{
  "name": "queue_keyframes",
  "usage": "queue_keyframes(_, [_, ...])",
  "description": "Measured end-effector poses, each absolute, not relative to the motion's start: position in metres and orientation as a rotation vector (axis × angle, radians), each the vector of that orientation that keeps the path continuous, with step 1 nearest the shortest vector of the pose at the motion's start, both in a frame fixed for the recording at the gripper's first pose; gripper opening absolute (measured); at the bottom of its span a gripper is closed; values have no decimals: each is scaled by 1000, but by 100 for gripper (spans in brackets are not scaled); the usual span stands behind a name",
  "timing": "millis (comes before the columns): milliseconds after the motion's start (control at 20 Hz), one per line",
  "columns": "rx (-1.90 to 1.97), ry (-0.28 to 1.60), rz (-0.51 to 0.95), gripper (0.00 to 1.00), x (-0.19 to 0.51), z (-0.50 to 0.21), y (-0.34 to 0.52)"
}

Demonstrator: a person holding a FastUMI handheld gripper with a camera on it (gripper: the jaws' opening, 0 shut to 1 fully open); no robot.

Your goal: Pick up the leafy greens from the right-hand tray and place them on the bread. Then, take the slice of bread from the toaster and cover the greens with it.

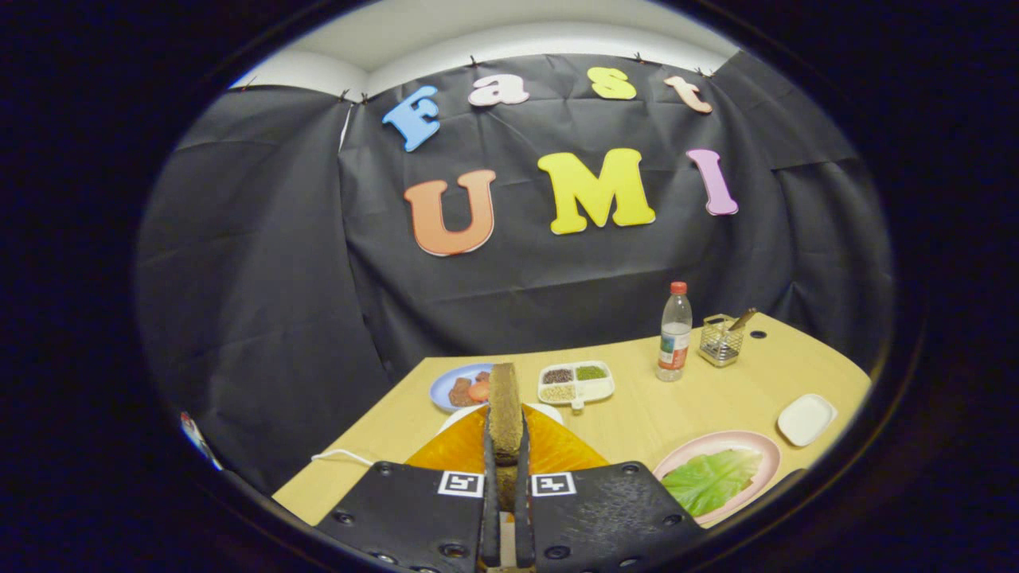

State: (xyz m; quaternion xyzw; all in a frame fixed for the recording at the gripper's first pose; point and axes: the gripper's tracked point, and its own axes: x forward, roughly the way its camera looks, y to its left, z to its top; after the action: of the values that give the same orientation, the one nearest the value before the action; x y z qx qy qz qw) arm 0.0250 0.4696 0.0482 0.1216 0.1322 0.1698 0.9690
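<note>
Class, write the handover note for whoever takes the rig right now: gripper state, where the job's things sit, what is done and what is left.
Hand-held gripper: shut on the slice of bread, held upright on edge between the fingers, above the orange toaster.
Leafy greens: lying on the pink plate, to the right of the fingers on the wooden table.
Beyond the fingers: a blue plate with food on it, and a white plate mostly hidden behind the slice; whether the base bread lies there cannot be seen.
Done: bread slice grasped.
Left: the greens look unmoved; they still need placing, then covering with this slice.
</note>
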Motion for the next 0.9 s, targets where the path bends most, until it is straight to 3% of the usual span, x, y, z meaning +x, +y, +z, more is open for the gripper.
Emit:
queue_keyframes(400, [339,194,349,7,24,79,404])
queue_keyframes(900, [322,285,180,7,47,-14,305])
